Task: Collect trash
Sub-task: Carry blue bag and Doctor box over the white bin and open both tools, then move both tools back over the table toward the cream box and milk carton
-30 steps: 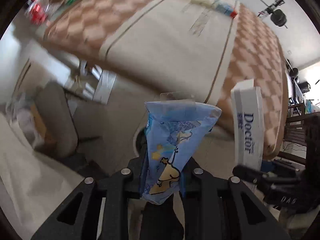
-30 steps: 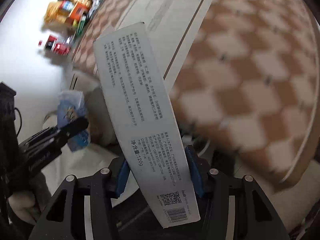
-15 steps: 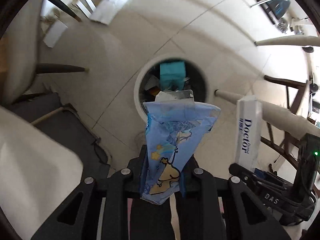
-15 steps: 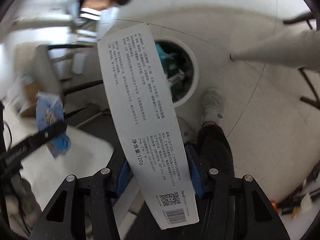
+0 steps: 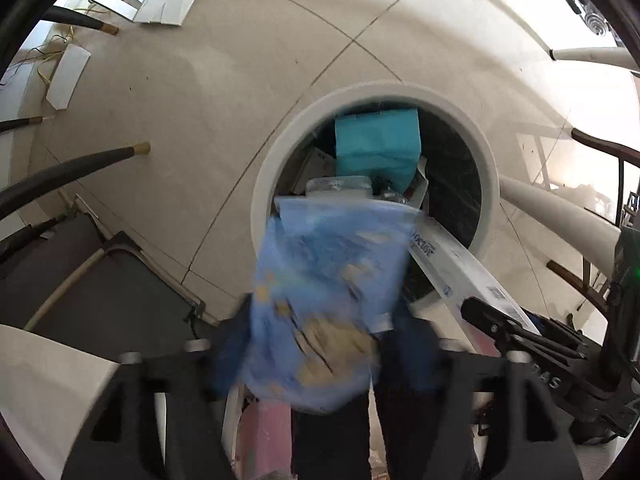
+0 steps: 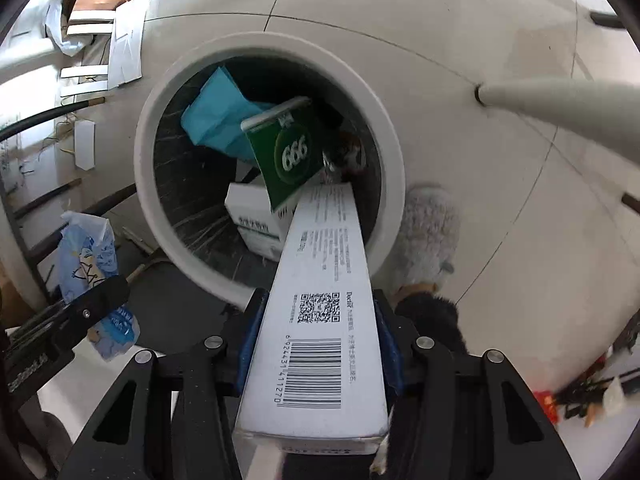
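The left view showed the left tool [image 5: 320, 356] from behind, its jaws opening and blurred, the blue wrapper [image 5: 324, 304] loose between them and smeared by motion, its print unreadable there. Just past it stood the white bin [image 5: 280, 152] on the tiled floor, holding a teal pack [image 5: 376, 148] and a clear lid. At the right edge the right tool [image 5: 516, 328] reached in, the white box [image 5: 460, 264] slanting from it toward the bin's rim.

The right view alone showed the bin's inside: the teal pack [image 6: 216, 116], a green carton [image 6: 292, 152] marked 666, and a white carton [image 6: 256, 220] below. It also showed the box [image 6: 324, 320] sharply: long, white, with a barcode, a QR code and small print on its upper face, its far end over the bin's [image 6: 384, 128] opening, just beside the green carton. The right tool [image 6: 316, 344] had its blue pads against the box's two long sides, the jaws easing apart. At the left the wrapper [image 6: 88, 264] appeared crisp, pale blue with a cartoon figure, crumpled, by the left tool's [image 6: 80, 312] black finger, beside the bin and not over it. A fluffy slipper [image 6: 428, 220] lay right of the bin.
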